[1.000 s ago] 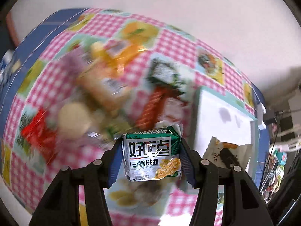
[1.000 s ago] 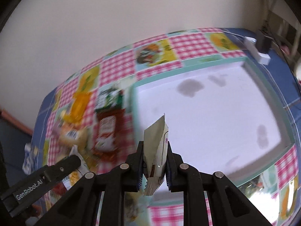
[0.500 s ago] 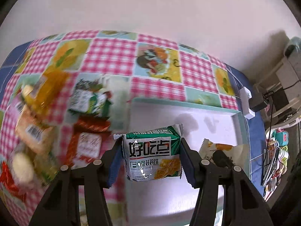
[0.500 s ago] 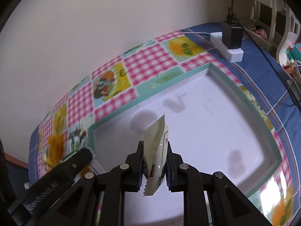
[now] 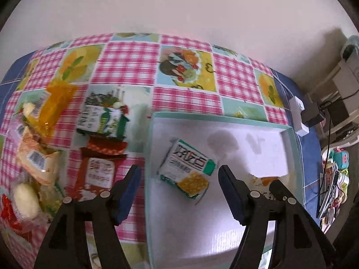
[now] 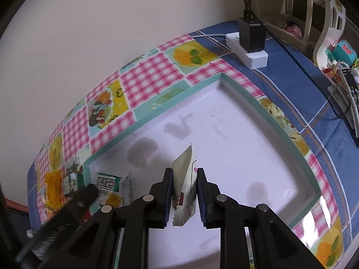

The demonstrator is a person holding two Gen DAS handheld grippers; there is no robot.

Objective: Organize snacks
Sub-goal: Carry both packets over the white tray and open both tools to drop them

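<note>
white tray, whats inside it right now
Inside the white tray: one green and white snack pack, lying flat and released. The right hand-held gripper holds a pale packet above it. The tray's near part is hidden behind the grippers.

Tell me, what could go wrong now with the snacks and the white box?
1. The right gripper pinches the beige packet by one thin edge over the white box, so it could slip out crooked.
2. The green cracker packet has dropped close to the box's left wall; the opening left gripper hangs right above and might bump it.
3. Both grippers sit close together, so they may knock each other.
</note>
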